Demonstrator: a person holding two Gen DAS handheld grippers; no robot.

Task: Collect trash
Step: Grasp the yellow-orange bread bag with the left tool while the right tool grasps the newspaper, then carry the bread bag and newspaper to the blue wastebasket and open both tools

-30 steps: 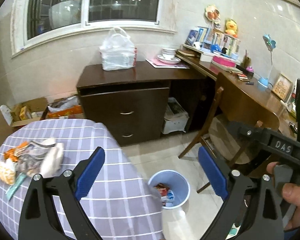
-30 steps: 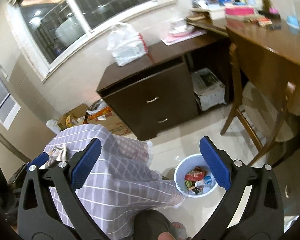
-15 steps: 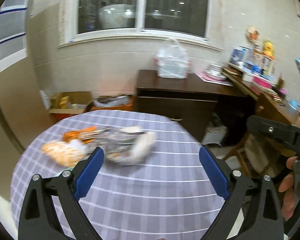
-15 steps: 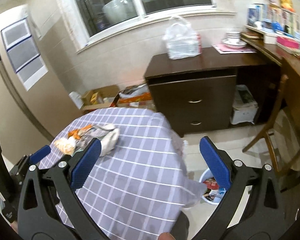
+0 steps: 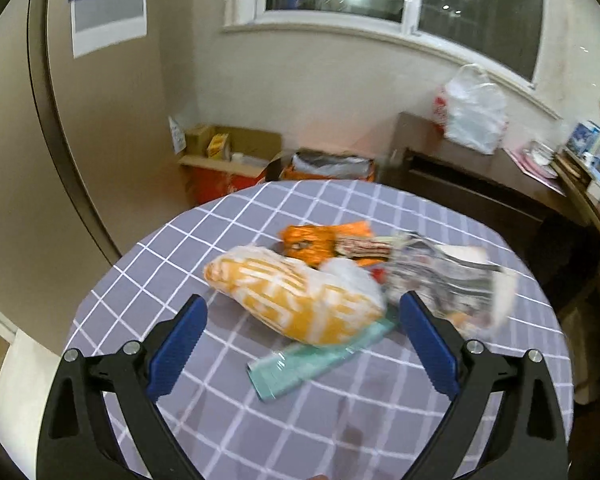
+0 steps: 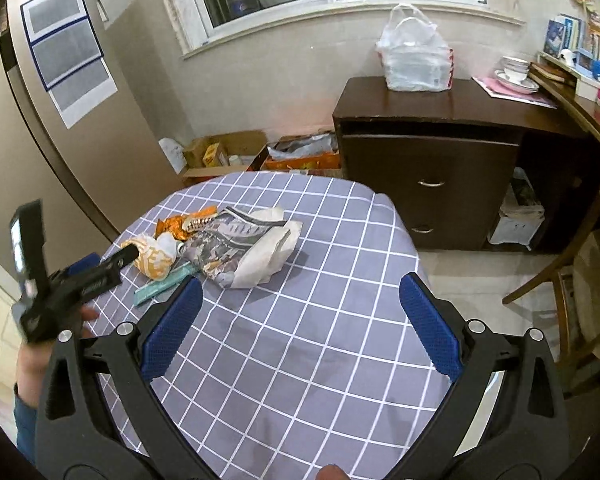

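A heap of trash lies on the round table with the purple checked cloth. Nearest is a yellow-and-white patterned bag. Under its edge lies a flat teal wrapper. Behind are an orange wrapper and a crumpled grey-and-white bag. My left gripper is open just short of the yellow bag, with nothing between its fingers. My right gripper is open over the table's near middle, empty. A hand holds the left gripper's body at the left of the right wrist view.
A dark wooden cabinet with a white plastic bag on top stands behind the table. Cardboard boxes sit on the floor by the wall. A wooden chair and a cluttered desk are at the right.
Both grippers have swung left from the floor and blue bin to the table. The left gripper has come close to the trash heap. Both stay open.
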